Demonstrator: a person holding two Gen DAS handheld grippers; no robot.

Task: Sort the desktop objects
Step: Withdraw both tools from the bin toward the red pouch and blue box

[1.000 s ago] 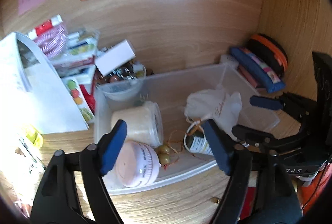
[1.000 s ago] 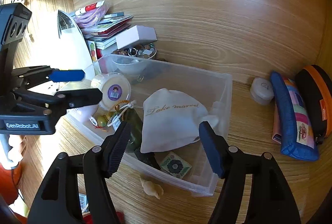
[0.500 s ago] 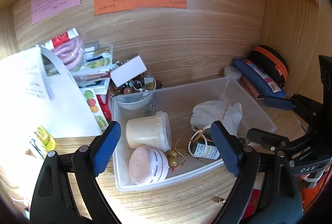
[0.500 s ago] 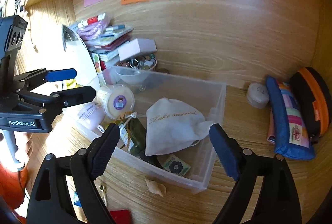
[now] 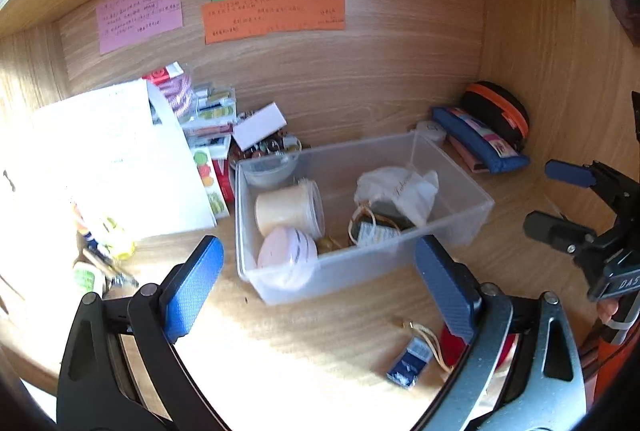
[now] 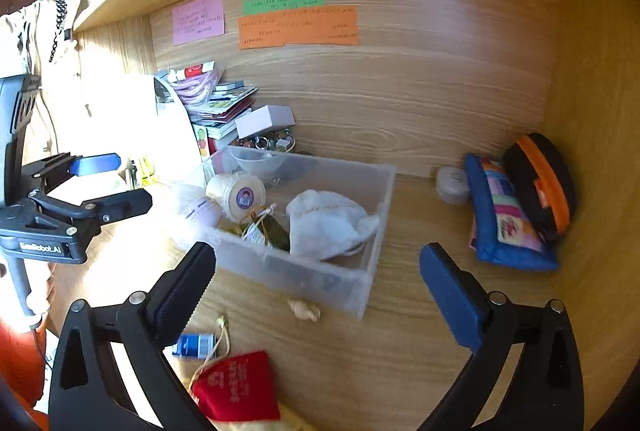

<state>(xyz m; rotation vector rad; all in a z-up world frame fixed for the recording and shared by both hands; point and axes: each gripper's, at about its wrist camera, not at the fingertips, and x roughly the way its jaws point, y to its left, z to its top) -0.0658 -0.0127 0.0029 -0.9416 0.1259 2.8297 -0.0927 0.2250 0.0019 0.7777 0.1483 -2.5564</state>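
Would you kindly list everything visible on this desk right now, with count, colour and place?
Storage bin: one, clear, desk centre.
Jar: one, cream, lying in bin.
Round container: one, pink, bin's near corner.
Cloth pouch: one, white, in bin.
Sticky notes: three, pink, green, orange, back wall.
Pencil case: one, blue, right of bin.
Zip case: one, black-orange, right corner.
Red pouch: one, near desk edge.
Shell-like piece: one, beige, before bin.
Left gripper: open.
Right gripper: open.
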